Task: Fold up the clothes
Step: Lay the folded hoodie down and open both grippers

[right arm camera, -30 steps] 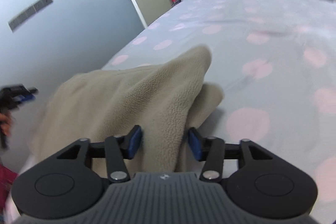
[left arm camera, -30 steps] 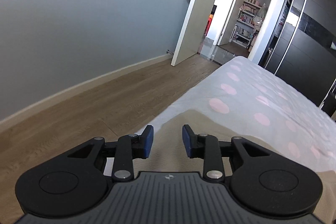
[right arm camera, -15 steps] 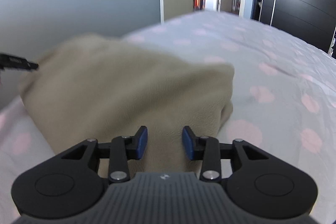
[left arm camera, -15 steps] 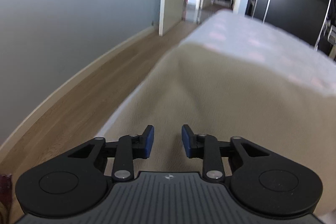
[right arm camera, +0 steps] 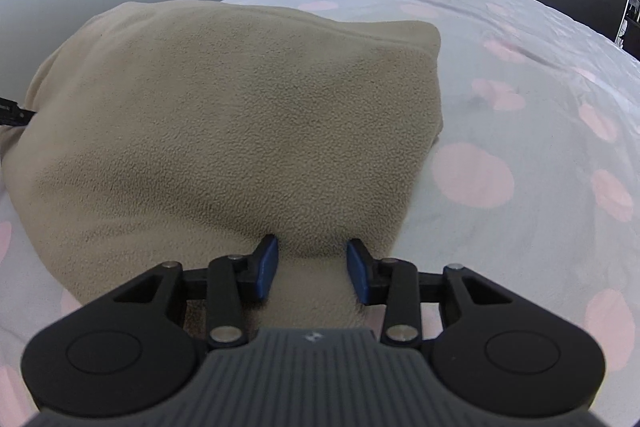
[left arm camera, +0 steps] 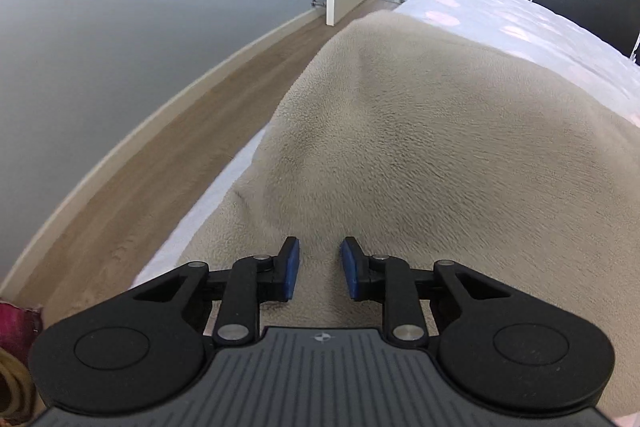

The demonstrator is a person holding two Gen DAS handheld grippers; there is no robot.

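Beige fleece (right arm camera: 240, 115) bunched between both tools' pads, apparently pinched, near hem hidden under tools.

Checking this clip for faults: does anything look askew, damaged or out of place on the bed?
Nothing stands out. The beige fleece garment lies on the spotted bedsheet, its left side near the bed's edge. Fleece sits between the pads of the left gripper and the right gripper.

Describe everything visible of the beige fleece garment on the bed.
The beige fleece garment looks soft, napped and thick, lying doubled over in a rounded mound near the edge of the pink-dotted bedspread. A layered corner shows at its far right. Its near edge bunches up between the blue pads of both the left tool and the right tool.
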